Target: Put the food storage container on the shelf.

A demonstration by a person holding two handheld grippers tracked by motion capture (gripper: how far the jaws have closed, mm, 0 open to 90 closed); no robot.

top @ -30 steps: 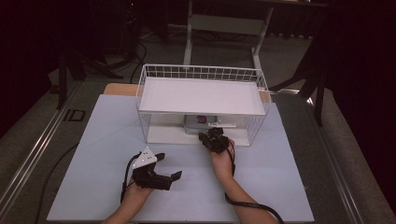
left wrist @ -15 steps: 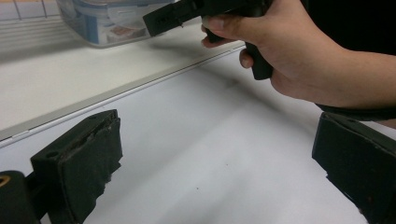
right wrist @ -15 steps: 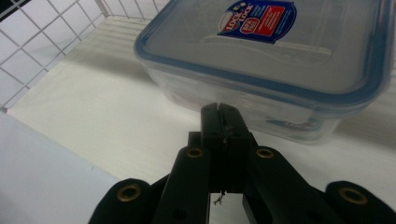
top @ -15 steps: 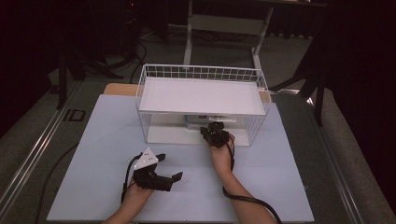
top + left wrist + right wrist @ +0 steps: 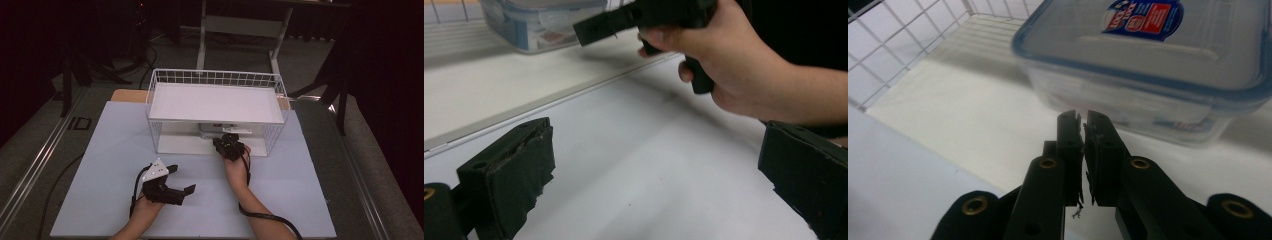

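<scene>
High view: we took the white wire rack as our landmark. It stood on the pale table with a white shelf board on top and an open bay beneath. A clear plastic container sat inside that lower bay, toward the middle, largely hidden under the shelf board. The right gripper was at the front opening of the rack, its tips just inside the bay and close in front of the container. The left gripper lay on the table well in front of the rack, left of the right hand, with its jaws spread wide and nothing between them.

Left gripper view: we saw its two black jaws far apart over bare table. Beyond them the right hand gripped its tool at the rack's base edge, and the container, with a blue-trimmed lid, stood on the rack's floor.

Right gripper view: the right gripper had its jaws almost together, a thin slit between the pads, having just opened a trifle; nothing was held between them. The container stood just beyond the tips on the rack's floor, lid on, with a red and blue label on top. We could not tell whether the tips touched its wall.
</scene>
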